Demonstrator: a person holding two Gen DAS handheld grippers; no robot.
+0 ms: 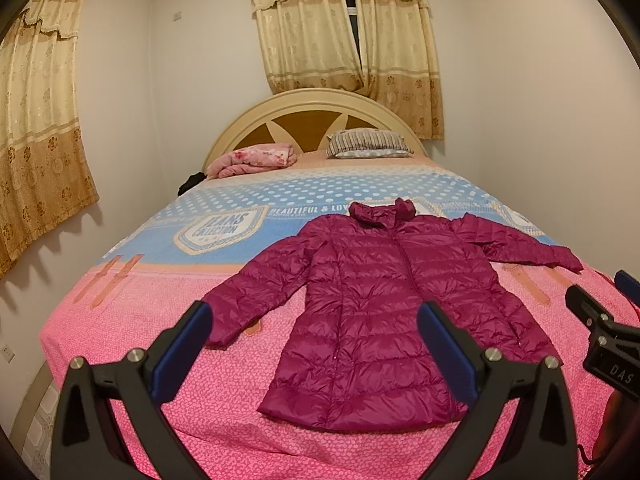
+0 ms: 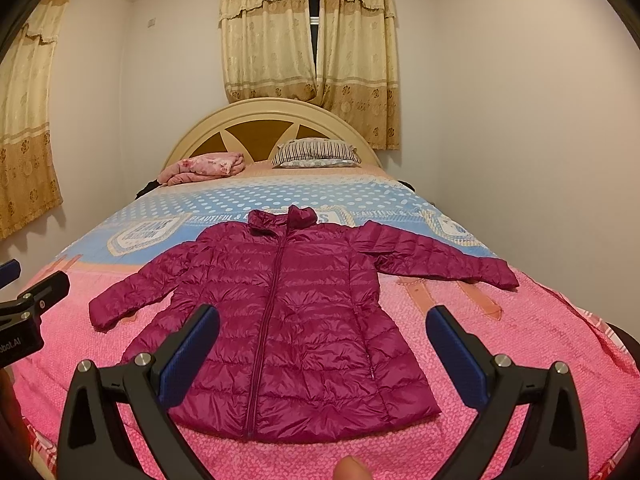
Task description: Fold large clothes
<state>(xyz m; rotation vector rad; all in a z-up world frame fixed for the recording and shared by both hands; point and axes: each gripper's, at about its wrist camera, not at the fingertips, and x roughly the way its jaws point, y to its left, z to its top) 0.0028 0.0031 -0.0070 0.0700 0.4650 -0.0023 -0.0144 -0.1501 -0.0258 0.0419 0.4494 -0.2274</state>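
A bed (image 1: 100,320) fills the room from the near edge to an arched cream headboard (image 1: 320,98) at 12 o'clock, its cover pink in the near half and blue with white dots beyond. White walls close in on both sides, with a gold curtain (image 1: 36,120) at 9 o'clock and a second pair of curtains (image 1: 344,32) behind the headboard. At the head lie a folded pink floral blanket (image 1: 256,159) toward 11 o'clock and a striped pillow (image 1: 366,143) just right of 12. The magenta puffer jacket (image 1: 372,300) lies flat, front up and zipped, on the near half of the bed, collar toward the headboard, hem near the foot edge, both sleeves spread out to 9 and 3 o'clock. Bare cover shows left of the left sleeve, right of the right sleeve, and in a strip between hem and foot edge. The left gripper (image 1: 316,316) hovers over the hem's left part with its blue-padded fingers (image 1: 188,344) spread wide and holding nothing; the right gripper (image 2: 322,320) hangs over the hem's right part, its fingers (image 2: 456,356) likewise wide apart and empty. In the right wrist view a fingertip (image 2: 352,468) shows at 6 o'clock.
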